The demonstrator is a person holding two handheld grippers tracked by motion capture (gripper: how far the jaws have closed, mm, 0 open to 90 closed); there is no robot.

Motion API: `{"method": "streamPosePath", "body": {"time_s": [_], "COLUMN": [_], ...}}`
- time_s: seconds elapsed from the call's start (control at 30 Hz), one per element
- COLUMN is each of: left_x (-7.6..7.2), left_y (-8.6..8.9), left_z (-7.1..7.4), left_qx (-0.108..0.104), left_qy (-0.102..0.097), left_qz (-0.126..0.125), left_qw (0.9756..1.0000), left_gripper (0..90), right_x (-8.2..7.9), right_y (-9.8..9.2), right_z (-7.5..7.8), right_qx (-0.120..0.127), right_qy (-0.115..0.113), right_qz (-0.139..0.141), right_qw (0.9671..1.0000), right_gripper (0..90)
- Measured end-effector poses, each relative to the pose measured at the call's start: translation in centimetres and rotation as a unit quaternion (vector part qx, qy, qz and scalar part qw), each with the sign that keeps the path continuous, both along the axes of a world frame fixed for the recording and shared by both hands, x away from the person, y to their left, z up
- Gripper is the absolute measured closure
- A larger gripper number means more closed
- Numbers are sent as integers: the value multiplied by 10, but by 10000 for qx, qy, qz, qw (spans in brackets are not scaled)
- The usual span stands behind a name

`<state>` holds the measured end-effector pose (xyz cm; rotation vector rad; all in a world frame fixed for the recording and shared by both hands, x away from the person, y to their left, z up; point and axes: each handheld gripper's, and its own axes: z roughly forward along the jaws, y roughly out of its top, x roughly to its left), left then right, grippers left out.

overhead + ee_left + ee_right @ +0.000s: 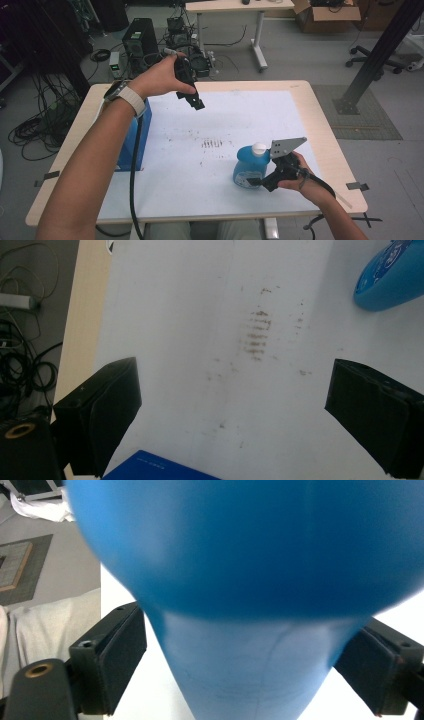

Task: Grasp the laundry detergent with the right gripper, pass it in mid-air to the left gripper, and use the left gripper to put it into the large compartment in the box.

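Closing on the blue bottle — right tool has its jaws round the bottle's lower body, pads at or just off the plastic; firm grip can't be told. Bottle stands upright with a white cap on the white mat, near the counter's right front. Left tool hangs above the mat, jaws wide, holding nothing. Risk: rounded, slick wall — a low off-centre pinch could tip or squirt the bottle out.
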<state>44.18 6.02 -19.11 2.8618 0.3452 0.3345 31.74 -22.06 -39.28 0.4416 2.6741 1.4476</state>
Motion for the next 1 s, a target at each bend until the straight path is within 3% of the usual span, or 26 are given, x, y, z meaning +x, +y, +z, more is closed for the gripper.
{"method": "streamPosePath", "body": {"time_s": [0.83,0.9,1.0], "left_x": [0,0,0], "left_y": [-1,-1,-2], "left_z": [0,0,-1], "left_qx": [0,4,-9], "left_qy": [5,5,-2], "left_qz": [-2,1,4], "left_qw": [10000,10000,10000], "left_gripper": [85,86,87], "right_x": [0,0,0], "right_y": [-2,-3,-3], "right_z": [-2,-2,-2], "right_qx": [-3,41,77], "right_qy": [-39,-64,-68], "right_qz": [-12,-1,-22], "right_qw": [10000,10000,9999], "right_gripper": [283,338,349]}}
